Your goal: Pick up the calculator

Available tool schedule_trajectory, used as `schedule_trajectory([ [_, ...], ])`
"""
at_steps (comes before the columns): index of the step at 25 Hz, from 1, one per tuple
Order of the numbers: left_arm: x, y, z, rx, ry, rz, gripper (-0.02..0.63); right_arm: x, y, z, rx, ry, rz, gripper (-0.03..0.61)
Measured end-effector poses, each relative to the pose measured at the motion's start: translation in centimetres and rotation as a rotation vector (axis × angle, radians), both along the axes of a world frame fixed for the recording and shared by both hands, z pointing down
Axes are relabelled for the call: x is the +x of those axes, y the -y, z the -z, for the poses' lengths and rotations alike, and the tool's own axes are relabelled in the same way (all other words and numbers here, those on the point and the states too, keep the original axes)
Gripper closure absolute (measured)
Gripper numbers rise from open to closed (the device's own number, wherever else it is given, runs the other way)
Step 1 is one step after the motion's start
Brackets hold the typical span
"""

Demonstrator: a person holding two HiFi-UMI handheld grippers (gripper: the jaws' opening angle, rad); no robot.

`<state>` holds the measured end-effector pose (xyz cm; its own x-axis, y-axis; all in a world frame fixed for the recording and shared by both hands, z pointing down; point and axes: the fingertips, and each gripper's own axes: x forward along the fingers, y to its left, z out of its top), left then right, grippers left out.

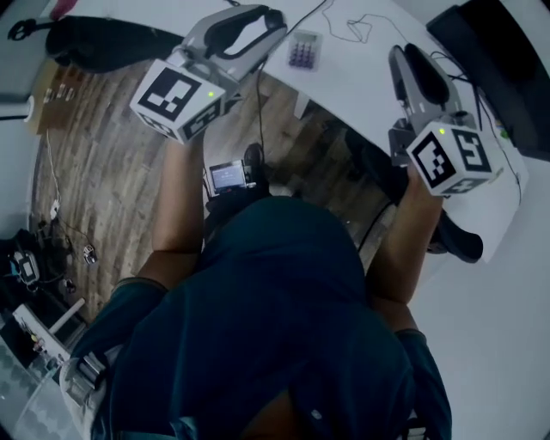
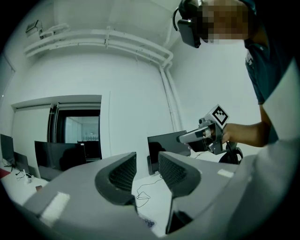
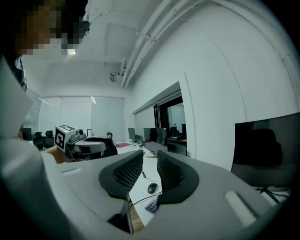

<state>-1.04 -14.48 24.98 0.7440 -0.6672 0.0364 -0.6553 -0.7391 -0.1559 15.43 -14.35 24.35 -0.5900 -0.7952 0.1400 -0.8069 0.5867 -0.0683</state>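
The calculator [image 1: 303, 50], pale with purple keys, lies on the white desk [image 1: 361, 77]. It shows low between the jaws in the right gripper view [image 3: 152, 205], and only as a sliver in the left gripper view [image 2: 147, 222]. My left gripper [image 1: 273, 21] hovers just left of the calculator, held level. Its jaws stand apart with nothing between them [image 2: 146, 165]. My right gripper [image 1: 402, 57] hangs over the desk to the calculator's right. It is open too, and holds nothing [image 3: 150, 163].
A black monitor [image 1: 503, 60] stands at the desk's far right [image 3: 267, 154]. A thin cable [image 1: 352, 30] runs across the desk, and a mouse [image 3: 151, 188] lies beyond the calculator. Wooden floor [image 1: 112, 172] lies left of the desk, with cluttered gear [image 1: 34, 258] at the left edge.
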Motion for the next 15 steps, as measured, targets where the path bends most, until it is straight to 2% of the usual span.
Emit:
schedule_trajectory([
  [4, -1.5, 3.2, 0.6, 0.001, -0.037, -0.025, 0.468, -1.6, 2.2, 0.4, -0.007, -0.013, -0.03, 0.5],
  [15, -2.8, 10.4, -0.6, -0.031, -0.05, -0.158, 0.468, -3.6, 7.8, -0.5, -0.045, -0.03, -0.136, 0.5],
])
